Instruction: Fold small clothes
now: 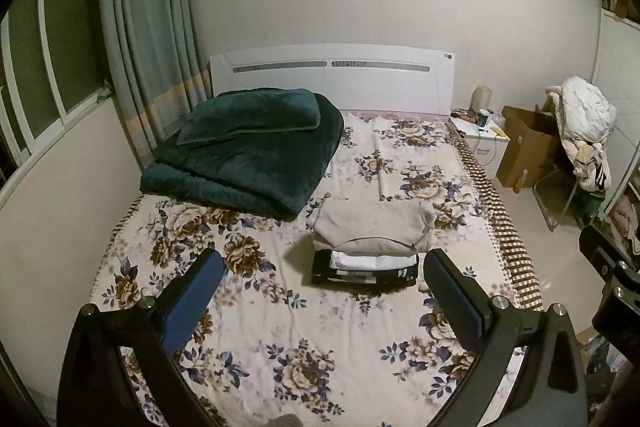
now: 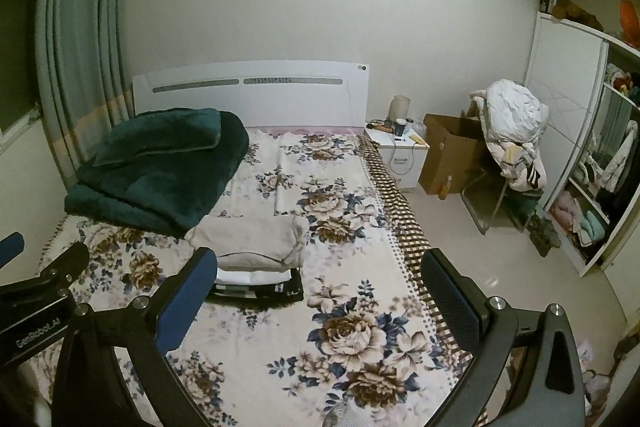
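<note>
A stack of folded clothes [image 1: 366,251], beige garment [image 1: 370,227] on top of white and black ones, sits mid-bed on the floral sheet [image 1: 280,327]. The left gripper [image 1: 322,291] and right gripper [image 2: 318,291] hover with jaws spread wide, holding nothing. "GenRobot.AI" is printed on the left gripper's body.

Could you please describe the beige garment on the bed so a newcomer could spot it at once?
Start at the floral bed and its big green quilt by the headboard. Just in front of the quilt sits a small stack of folded clothes; the beige garment is its top layer, plain and pale, above white and black pieces.
</note>
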A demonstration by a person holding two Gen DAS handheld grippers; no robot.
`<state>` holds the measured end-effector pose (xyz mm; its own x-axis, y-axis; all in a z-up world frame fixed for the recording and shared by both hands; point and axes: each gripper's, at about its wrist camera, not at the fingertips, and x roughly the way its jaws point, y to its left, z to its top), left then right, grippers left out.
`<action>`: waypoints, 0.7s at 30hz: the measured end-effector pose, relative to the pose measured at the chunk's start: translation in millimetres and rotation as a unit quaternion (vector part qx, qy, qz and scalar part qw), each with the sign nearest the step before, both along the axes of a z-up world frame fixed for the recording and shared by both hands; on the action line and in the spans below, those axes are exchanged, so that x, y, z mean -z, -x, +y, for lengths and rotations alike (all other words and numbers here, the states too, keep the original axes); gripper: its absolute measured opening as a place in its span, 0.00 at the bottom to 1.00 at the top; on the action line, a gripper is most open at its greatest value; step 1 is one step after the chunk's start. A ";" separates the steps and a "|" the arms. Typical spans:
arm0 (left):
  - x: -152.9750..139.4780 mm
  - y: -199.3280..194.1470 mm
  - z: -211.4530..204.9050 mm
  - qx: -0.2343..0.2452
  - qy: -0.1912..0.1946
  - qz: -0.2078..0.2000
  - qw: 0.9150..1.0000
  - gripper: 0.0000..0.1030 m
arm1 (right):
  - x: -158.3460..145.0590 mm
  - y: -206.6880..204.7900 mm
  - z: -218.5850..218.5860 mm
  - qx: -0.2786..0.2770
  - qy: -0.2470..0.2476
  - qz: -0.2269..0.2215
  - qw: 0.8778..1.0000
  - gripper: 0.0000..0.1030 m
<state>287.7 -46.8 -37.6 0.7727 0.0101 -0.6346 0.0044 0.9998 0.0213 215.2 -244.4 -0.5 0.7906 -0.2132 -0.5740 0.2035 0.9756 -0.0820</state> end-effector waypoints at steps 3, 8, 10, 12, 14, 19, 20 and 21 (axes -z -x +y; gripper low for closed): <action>-3.9 6.6 0.2 -0.001 -0.002 -0.007 1.000 1.00 | -3.9 6.2 -1.4 -0.004 -0.002 -0.002 1.000 1.00; -10.0 15.4 -1.2 -0.002 -0.002 -0.015 1.000 1.00 | -7.5 13.9 -2.5 -0.010 -0.004 -0.004 1.000 1.00; -11.6 17.7 -2.0 -0.001 -0.002 -0.016 1.000 1.00 | -8.4 15.7 -3.0 -0.013 -0.005 -0.004 1.000 1.00; -11.5 18.6 -1.6 -0.002 -0.002 -0.017 1.000 1.00 | -7.5 12.2 -4.9 -0.016 -0.007 -0.001 1.000 1.00; -12.6 20.1 -1.5 -0.004 -0.003 -0.018 1.000 1.00 | -7.1 12.9 -6.2 -0.019 -0.009 0.000 1.000 1.00; -14.9 22.1 -1.0 -0.003 0.000 -0.019 1.000 1.00 | -6.9 13.1 -8.0 -0.019 -0.010 0.001 1.000 1.00; -14.9 22.3 -0.7 -0.002 0.000 -0.019 1.000 1.00 | -7.0 13.5 -8.2 -0.020 -0.011 0.001 1.000 1.00; -15.3 22.8 -1.0 -0.001 0.001 -0.017 1.000 1.00 | -6.9 13.8 -8.3 -0.020 -0.011 0.001 1.000 1.00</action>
